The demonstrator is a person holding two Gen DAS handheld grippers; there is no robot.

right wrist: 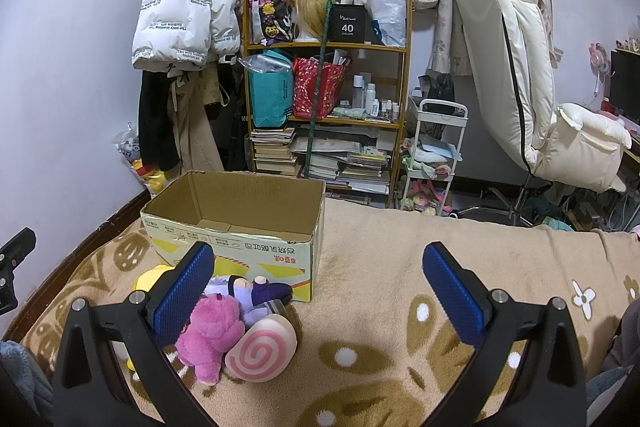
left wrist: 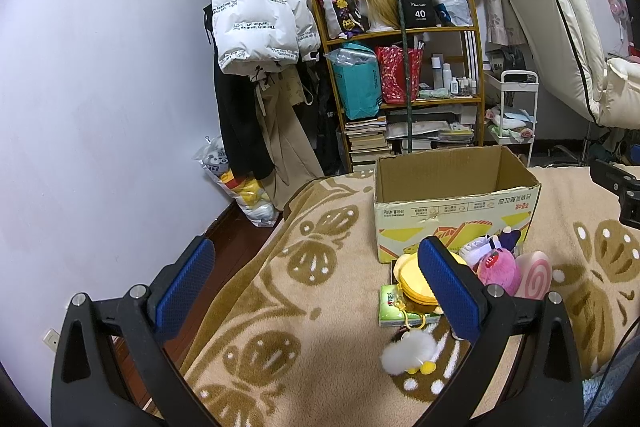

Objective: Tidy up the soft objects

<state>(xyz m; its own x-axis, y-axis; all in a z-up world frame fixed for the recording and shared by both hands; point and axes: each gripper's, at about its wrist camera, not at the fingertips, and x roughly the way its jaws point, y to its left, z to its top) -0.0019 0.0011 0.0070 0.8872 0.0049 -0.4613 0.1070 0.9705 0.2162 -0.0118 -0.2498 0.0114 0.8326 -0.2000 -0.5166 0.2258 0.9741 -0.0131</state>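
An open, empty cardboard box (left wrist: 456, 203) (right wrist: 236, 227) stands on the beige blanket. In front of it lie soft toys: a pink plush (left wrist: 500, 265) (right wrist: 212, 335), a pink swirl roll cushion (left wrist: 534, 277) (right wrist: 262, 349), a purple doll (right wrist: 256, 293), a yellow plush (left wrist: 412, 279) and a white fluffy duck keychain (left wrist: 408, 351). A green tissue pack (left wrist: 394, 307) lies beside them. My left gripper (left wrist: 316, 295) is open and empty, left of the pile. My right gripper (right wrist: 318, 295) is open and empty, right of the pile.
The blanket (right wrist: 400, 267) with brown butterfly patterns covers the bed. Behind it stand a cluttered wooden shelf (right wrist: 328, 87), hanging coats (left wrist: 256, 27), a white cart (right wrist: 436, 155) and a cream chair (right wrist: 520, 87). A bag of toys (left wrist: 240, 187) sits on the floor by the wall.
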